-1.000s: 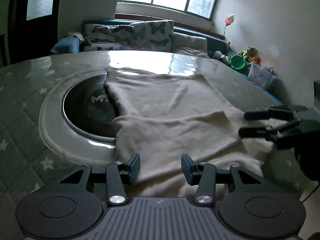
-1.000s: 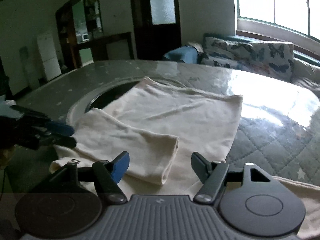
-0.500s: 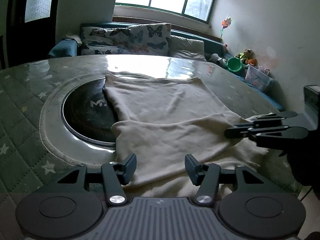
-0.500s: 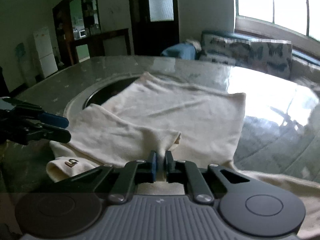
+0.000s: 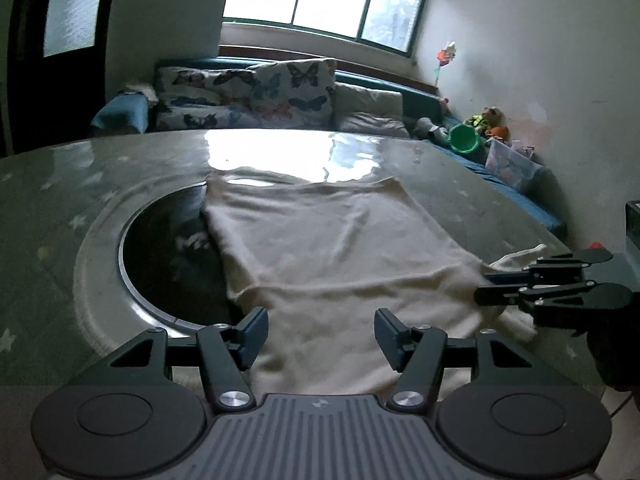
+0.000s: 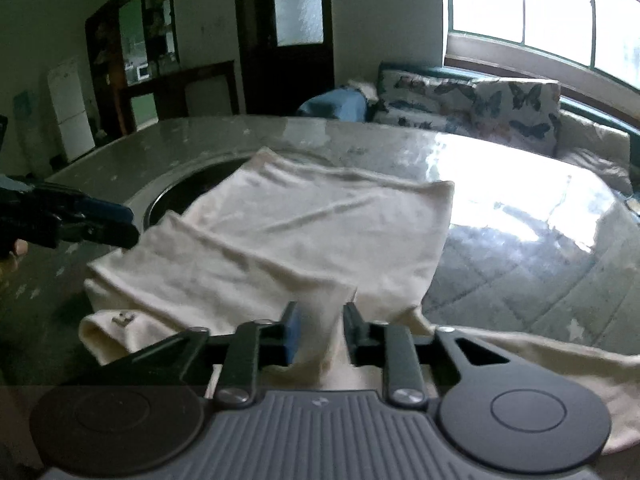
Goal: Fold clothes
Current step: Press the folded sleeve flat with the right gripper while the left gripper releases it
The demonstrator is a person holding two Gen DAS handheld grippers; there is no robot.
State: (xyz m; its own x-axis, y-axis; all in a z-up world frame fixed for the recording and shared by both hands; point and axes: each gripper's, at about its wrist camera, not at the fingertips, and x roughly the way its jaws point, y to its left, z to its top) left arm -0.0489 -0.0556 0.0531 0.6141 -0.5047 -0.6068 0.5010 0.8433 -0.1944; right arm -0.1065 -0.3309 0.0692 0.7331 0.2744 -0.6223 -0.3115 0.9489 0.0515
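A cream garment (image 5: 328, 248) lies flat on the round table (image 5: 60, 208), one sleeve folded across its near part. My left gripper (image 5: 320, 328) hovers over the garment's near edge; its jaws are opening and grip nothing. In the right wrist view the garment (image 6: 320, 224) spreads ahead, and the folded sleeve's end (image 6: 322, 304) stands between the jaws of my right gripper (image 6: 318, 322). Those jaws are opening and no longer pinch the cloth. In the left wrist view the right gripper (image 5: 486, 286) shows at the garment's right edge. The left gripper (image 6: 128, 224) appears at the left of the right wrist view.
A dark round recess (image 5: 168, 256) sits in the table's middle, partly under the garment. The table's glossy top covers a star-patterned quilt (image 6: 540, 292). Behind it stand a sofa with butterfly cushions (image 5: 248, 92), a green bucket (image 5: 464, 140) and a dark door (image 6: 284, 32).
The right gripper shut on the folded sleeve's end half a second ago, and its jaws have now parted again around it. The left gripper's jaws have widened a little.
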